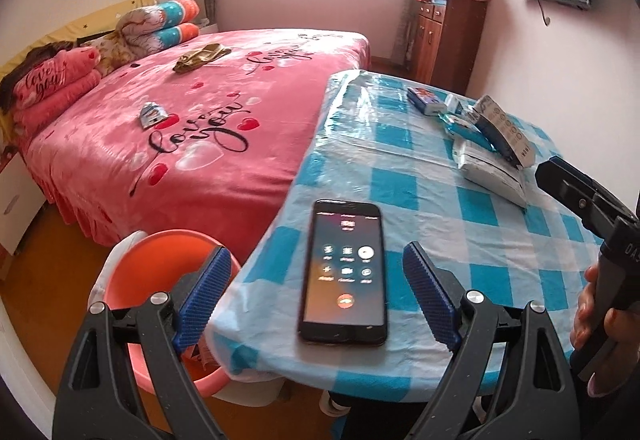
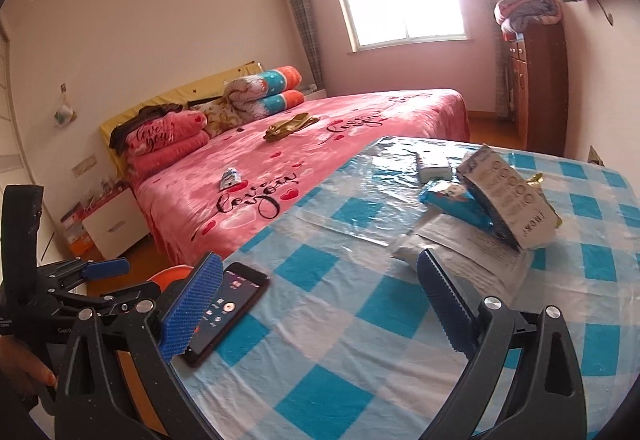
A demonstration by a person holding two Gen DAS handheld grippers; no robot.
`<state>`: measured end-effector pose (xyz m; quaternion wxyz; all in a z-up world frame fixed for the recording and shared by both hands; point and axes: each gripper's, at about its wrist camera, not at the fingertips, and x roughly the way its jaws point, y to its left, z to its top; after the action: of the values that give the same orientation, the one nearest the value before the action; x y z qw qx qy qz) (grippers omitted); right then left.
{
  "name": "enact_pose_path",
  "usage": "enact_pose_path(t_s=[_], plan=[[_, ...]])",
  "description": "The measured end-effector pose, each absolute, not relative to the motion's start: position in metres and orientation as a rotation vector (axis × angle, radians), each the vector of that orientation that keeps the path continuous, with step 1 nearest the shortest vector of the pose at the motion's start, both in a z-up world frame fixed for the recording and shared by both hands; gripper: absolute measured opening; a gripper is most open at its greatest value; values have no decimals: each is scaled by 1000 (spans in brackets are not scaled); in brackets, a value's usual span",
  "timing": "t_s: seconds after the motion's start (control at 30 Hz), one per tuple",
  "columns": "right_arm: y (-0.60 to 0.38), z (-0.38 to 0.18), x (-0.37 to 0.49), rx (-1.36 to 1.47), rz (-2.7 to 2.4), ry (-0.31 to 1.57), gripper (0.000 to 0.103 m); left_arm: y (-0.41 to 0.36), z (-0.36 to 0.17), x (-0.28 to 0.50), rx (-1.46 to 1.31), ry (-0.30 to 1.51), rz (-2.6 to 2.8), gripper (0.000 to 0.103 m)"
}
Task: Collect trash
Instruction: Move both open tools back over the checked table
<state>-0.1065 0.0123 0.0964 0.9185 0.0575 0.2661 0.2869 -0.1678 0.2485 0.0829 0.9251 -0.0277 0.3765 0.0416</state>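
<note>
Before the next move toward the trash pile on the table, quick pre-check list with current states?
1. Left claw open, nothing held: ok.
2. Right claw open, nothing held: ok.
3. Trash pile of boxes and wrappers in view on the checked tablecloth, ahead of the right claw: ok.
4. Phone lies between the left claw's fingers with its screen lit; not trash, risk of a wrong grab: not ok.
5. Orange bin beside the table, open top: ok. Whether it is lined: cannot tell.
6. More trash on the bed: small wrapper and gold wrapper, not near either claw: not ok.
</note>
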Motion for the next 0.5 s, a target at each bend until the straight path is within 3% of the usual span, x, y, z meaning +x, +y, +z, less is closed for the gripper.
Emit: enact_pose_path(t_s=[0.5], plan=[[-90, 75, -67, 337, 471, 566, 98, 192, 107, -70, -107, 797, 6, 88]])
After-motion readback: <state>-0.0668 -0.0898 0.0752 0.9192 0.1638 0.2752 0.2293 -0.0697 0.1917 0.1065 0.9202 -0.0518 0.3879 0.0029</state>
